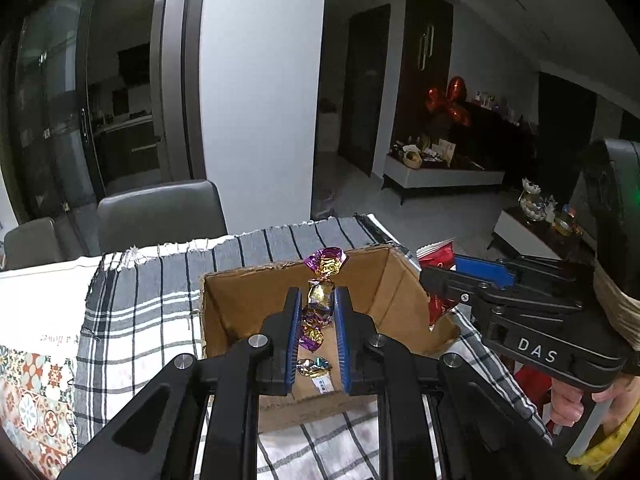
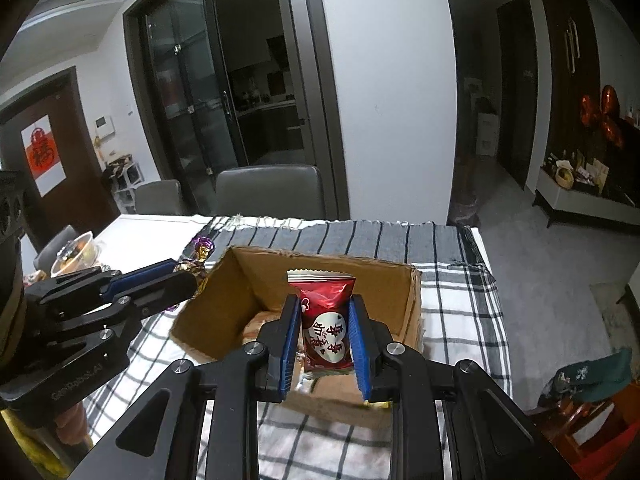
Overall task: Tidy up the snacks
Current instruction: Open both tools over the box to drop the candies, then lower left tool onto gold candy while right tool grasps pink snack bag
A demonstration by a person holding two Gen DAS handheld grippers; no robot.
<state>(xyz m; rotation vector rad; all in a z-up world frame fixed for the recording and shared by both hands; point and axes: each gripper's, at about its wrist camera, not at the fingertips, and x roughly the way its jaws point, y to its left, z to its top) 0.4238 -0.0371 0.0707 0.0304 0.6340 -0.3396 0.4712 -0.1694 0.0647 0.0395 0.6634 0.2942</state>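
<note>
Holding a snack in each gripper, I judge I am at the drop-off step: both loads hang over the open cardboard box (image 1: 256, 292) in the lower middle of each frame, ready to go in. My left gripper (image 1: 318, 334) is clamped on a string of candies (image 1: 322, 300) in purple and gold foil, which stands up between the blue pads (image 1: 295, 328) with its top end poking above the box's far wall. My right gripper (image 2: 325, 340) is clamped on a red snack packet (image 2: 325, 320), upright, its crimped top edge just above the fingers. The box sits on a checked cloth (image 1: 140, 320) spread over the table. Next, I think, each gripper needs to dip into the box mouth and let go low, so neither snack bounces out; the two grippers are close together, so I would release one at a time. The left view shows what the right one hides: loose wrapped candies (image 1: 314, 366) and a small label already lying on the box floor, below the string. It also shows the right gripper from the side at centre right, with the hand (image 1: 568, 408) holding its handle. The right view alone shows a clear lidded bowl (image 2: 76, 254) on the bare tabletop at centre left, and the left gripper side-on with its candy string.
</note>
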